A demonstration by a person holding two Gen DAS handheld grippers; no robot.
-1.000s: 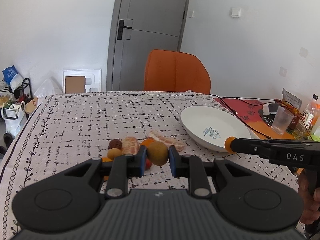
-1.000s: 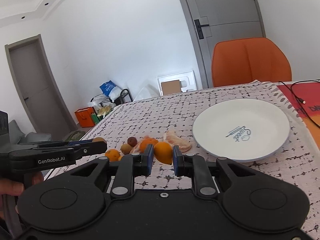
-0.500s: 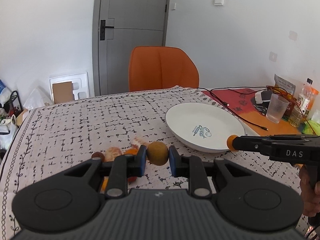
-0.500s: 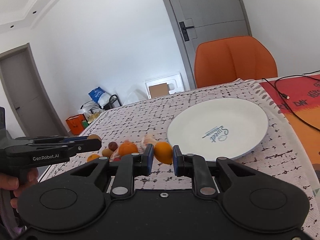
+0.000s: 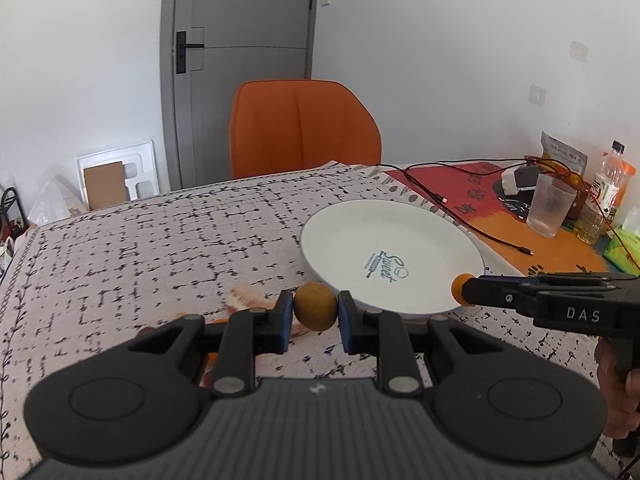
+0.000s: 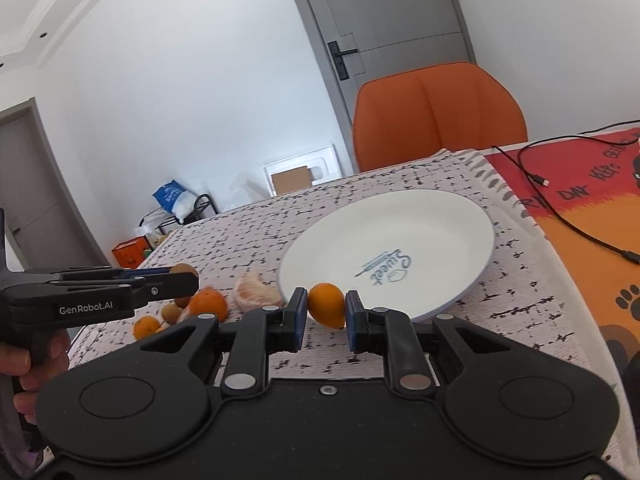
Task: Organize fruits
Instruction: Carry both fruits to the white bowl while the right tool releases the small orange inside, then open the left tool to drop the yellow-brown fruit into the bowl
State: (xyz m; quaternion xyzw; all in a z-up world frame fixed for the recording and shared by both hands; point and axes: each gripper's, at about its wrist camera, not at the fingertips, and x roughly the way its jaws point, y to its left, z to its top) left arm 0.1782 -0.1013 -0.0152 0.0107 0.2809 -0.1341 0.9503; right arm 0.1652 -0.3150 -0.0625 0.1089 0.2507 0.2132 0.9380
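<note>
1. Clamped tight, the left gripper (image 5: 315, 313) pinches a brownish-yellow round fruit (image 5: 315, 312) between its blue pads, the jaws only as wide as the fruit itself.
2. Over on the right gripper (image 6: 326, 311), same story: jaws squeezed onto a small orange fruit (image 6: 326, 305), held clear above the cloth.
3. That orange fruit is slightly oval, long axis tilted, its pointed end aimed down and to the right; the brownish one looks nearly round, so no clear axis there.
4. Both held fruits hang just at the near rim of the white plate (image 5: 424, 236), which carries blue lettering in its middle.
5. Left of the plate, loose fruit (image 6: 208, 304) sits in a cluster on the table, with a peeled citrus piece (image 6: 256, 294) nearest the plate.
6. Underneath is a white tablecloth (image 5: 160, 240) with black dashes; a red-orange mat (image 6: 592, 216) with cables lies to the right.
7. At the far side stand an orange chair (image 5: 304, 128) and a grey door (image 5: 244, 40); a glass (image 5: 550, 210) and bottles sit far right.
</note>
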